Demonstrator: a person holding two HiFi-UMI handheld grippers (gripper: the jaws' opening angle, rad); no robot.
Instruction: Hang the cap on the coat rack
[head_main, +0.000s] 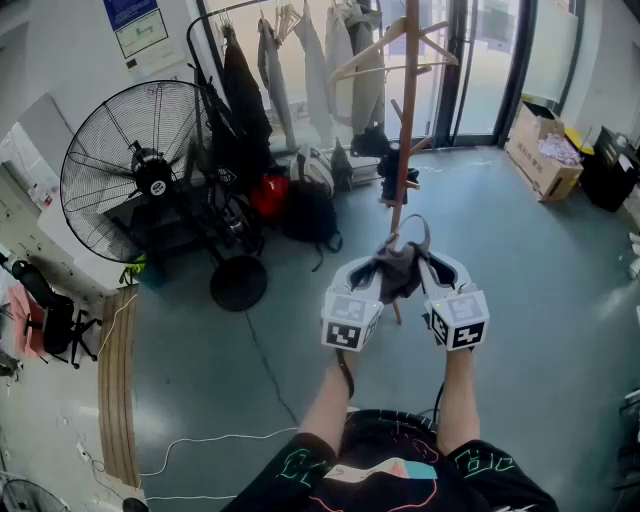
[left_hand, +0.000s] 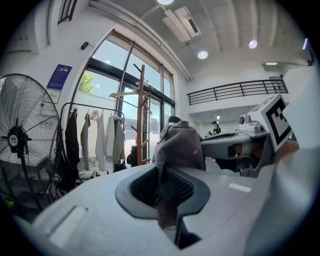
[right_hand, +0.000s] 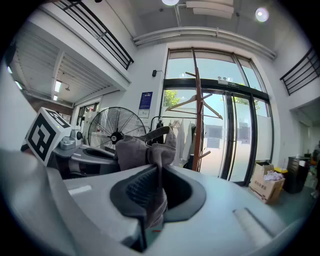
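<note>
Facing the wooden coat rack (head_main: 407, 130), the person holds the grey cap (head_main: 400, 272) just before its post, below the upper pegs. The left gripper (head_main: 372, 272) and right gripper (head_main: 432, 270) each clamp an opposite edge of it. It looks light, soft and floppy; rim holds should keep the crown open.

A crumpled grey-brown fabric cap (head_main: 400, 270) is held up in the air, bunched, with a strap looping above it at 12 o'clock. The left tongs (head_main: 376, 272) pinch its cloth at 9 o'clock and the right tongs (head_main: 424, 268) pinch it at 3 o'clock. The coat rack (head_main: 406, 130), an upright reddish wooden pole with angled pegs, stands on the floor at 12 o'clock, just beyond the cap.
</note>
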